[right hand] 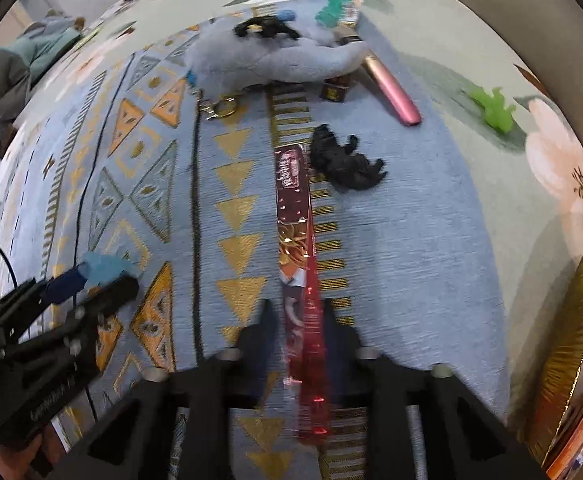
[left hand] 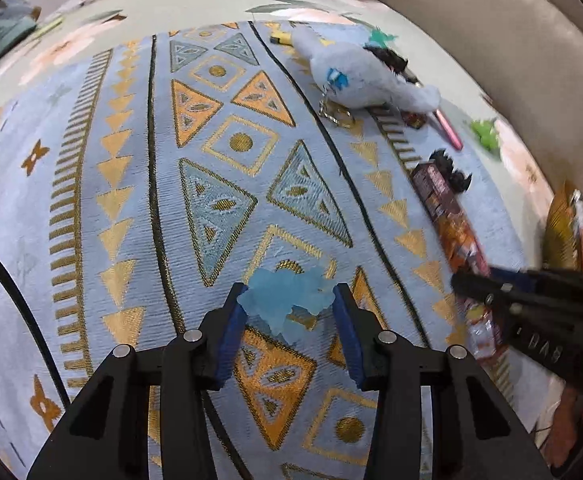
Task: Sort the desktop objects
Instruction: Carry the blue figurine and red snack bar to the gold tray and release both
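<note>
Left gripper (left hand: 289,312), in our left wrist view, clamps a pale blue toy (left hand: 287,300) above the patterned cloth (left hand: 131,160). In our right wrist view, the right gripper (right hand: 295,316) pinches a red snack packet (right hand: 299,280). Plush toy (right hand: 267,60), pink pen (right hand: 391,92), black figure (right hand: 343,158) and green figure (right hand: 491,106) remain unsorted, we judge.
</note>
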Action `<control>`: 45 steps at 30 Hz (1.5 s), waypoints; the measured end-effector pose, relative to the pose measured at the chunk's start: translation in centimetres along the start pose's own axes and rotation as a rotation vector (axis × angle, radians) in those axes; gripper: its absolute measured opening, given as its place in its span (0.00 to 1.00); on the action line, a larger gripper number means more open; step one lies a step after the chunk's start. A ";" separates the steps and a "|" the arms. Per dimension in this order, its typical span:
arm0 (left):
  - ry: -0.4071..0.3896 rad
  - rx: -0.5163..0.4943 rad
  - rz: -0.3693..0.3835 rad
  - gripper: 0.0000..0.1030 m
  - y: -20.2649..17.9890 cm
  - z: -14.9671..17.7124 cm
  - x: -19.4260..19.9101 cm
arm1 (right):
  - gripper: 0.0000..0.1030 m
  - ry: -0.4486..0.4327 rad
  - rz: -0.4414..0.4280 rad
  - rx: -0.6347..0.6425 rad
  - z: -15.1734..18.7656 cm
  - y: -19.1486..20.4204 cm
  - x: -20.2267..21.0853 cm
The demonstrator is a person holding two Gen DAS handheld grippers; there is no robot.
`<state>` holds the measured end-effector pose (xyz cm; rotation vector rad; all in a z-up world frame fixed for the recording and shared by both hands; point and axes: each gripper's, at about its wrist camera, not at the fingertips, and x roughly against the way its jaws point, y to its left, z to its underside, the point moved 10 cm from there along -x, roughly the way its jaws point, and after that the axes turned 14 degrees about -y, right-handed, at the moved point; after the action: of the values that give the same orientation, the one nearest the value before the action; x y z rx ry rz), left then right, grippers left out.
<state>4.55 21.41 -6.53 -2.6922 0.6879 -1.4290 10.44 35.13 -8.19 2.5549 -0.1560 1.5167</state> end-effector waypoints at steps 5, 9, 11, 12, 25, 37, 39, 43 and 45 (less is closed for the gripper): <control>-0.018 0.040 0.034 0.39 -0.6 -1.5 1.4 | 0.16 -0.040 -0.079 -0.026 -0.5 0.3 3.2; -0.026 0.031 0.078 0.39 -2.4 -3.0 2.7 | 0.16 -0.062 -0.125 -0.078 -1.3 0.1 6.0; -0.032 0.019 0.105 0.39 -3.9 -3.7 3.4 | 0.16 -0.080 -0.126 -0.096 -2.0 0.1 7.0; -0.038 0.013 0.117 0.39 -4.7 -4.0 3.6 | 0.16 -0.088 -0.125 -0.113 -2.3 0.1 7.5; -0.044 -0.112 0.421 0.39 -23.2 -6.3 5.6 | 0.16 -0.209 0.075 -0.367 -1.8 -14.2 18.0; -0.021 -0.195 0.606 0.39 -36.3 -5.8 5.2 | 0.16 -0.209 0.289 -0.582 4.1 -26.7 23.2; -0.017 -0.201 0.614 0.39 -37.4 -5.6 5.2 | 0.16 -0.215 0.293 -0.596 4.4 -27.5 23.5; -0.018 -0.171 0.615 0.43 -38.6 -5.5 4.5 | 0.16 -0.235 0.292 -0.608 4.7 -28.0 24.0; 0.047 -0.136 0.616 0.59 -38.8 -4.6 3.5 | 0.19 -0.221 0.276 -0.619 5.1 -28.0 23.2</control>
<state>17.02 55.94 7.27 -2.2147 1.4949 -1.3050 30.82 61.45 7.30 2.2303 -0.8853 1.0249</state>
